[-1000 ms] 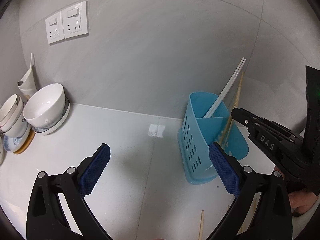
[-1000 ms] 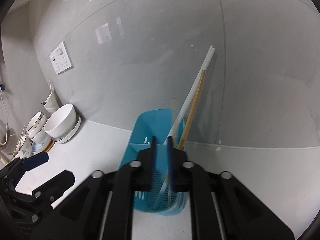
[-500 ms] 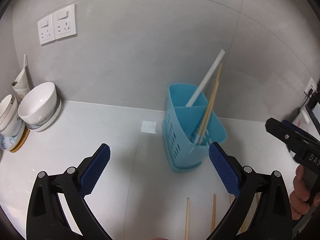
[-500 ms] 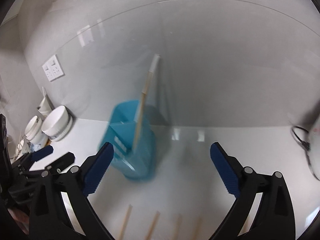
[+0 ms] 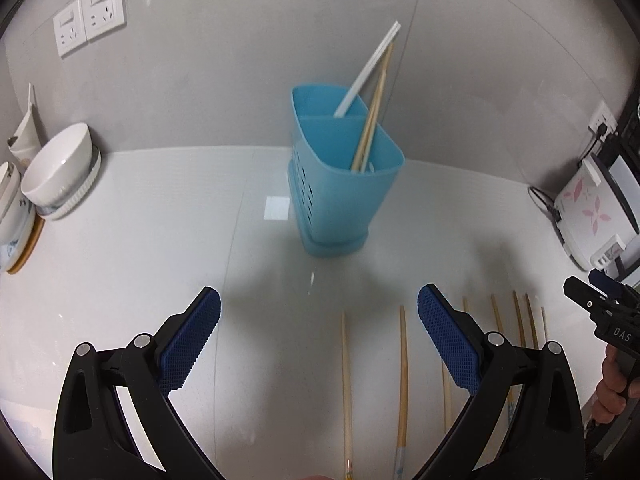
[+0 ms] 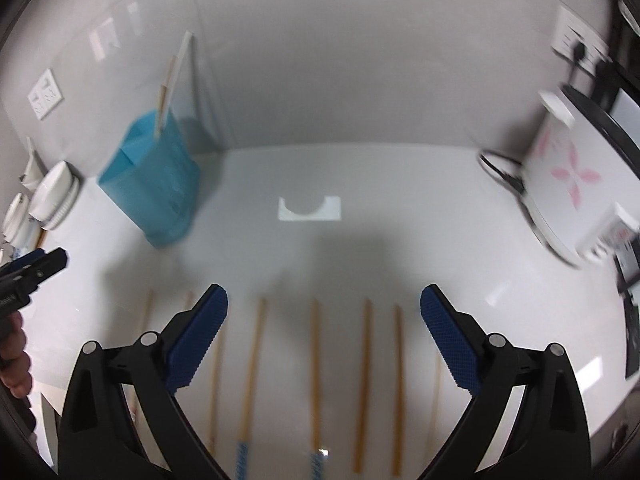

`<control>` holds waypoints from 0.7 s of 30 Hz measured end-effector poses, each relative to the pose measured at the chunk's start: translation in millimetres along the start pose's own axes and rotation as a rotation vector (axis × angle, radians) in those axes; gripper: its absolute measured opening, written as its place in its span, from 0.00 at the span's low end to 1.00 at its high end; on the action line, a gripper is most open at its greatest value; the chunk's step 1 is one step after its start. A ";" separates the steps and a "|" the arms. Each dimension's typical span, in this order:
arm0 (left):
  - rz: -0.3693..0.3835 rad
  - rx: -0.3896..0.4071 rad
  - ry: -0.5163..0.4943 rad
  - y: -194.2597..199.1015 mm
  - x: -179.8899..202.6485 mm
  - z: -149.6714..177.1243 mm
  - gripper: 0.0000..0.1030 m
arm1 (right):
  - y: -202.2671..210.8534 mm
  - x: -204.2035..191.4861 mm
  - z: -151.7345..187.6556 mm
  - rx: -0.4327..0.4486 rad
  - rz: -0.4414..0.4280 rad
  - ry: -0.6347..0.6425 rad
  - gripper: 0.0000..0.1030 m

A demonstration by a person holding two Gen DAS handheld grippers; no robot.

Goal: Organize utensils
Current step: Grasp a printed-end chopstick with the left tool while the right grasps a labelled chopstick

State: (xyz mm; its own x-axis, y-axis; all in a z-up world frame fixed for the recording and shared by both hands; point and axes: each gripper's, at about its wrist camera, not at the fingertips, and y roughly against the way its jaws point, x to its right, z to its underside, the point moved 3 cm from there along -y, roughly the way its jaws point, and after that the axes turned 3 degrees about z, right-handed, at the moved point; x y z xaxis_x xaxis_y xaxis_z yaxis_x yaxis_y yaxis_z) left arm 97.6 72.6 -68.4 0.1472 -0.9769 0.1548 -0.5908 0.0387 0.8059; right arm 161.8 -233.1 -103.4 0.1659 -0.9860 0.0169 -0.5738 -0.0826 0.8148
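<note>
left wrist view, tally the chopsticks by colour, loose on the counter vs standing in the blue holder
loose wooden chopsticks on the counter: 7
standing wooden chopsticks in the blue holder: 2
white chopsticks in the holder: 2
total: 11

A white, glossy surface is seen meeting a grey tiled wall, whose thin seams are visible. Two white socket plates are mounted high on the wall at the left. Stacked white bowls are set against the wall at the left edge. At the right, a white appliance with pink flower prints is placed, its dark cord plugged into a further wall socket. Soft shadows and pale reflections are cast on the surface.
</note>
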 end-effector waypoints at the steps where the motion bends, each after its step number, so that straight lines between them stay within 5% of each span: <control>1: 0.010 -0.012 -0.006 -1.1 1.6 5.4 0.94 | -0.5 6.5 6.5 -0.015 0.013 -0.007 0.90; 10: -0.023 -0.143 -0.013 -16.4 1.0 46.5 0.94 | -14.0 37.0 53.8 -0.166 0.066 -0.021 0.90; 21: -0.034 -0.321 0.024 -45.5 7.5 94.9 0.94 | -35.7 25.0 100.6 -0.357 0.067 0.004 0.69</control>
State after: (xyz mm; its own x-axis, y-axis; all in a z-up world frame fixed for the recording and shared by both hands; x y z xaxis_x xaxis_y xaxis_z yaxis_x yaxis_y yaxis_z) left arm 50.3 43.6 -158.1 0.1830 -0.9737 0.1354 -0.3052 0.0747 0.9494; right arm 105.7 -269.3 -190.4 0.1410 -0.9868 0.0794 -0.2676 0.0392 0.9627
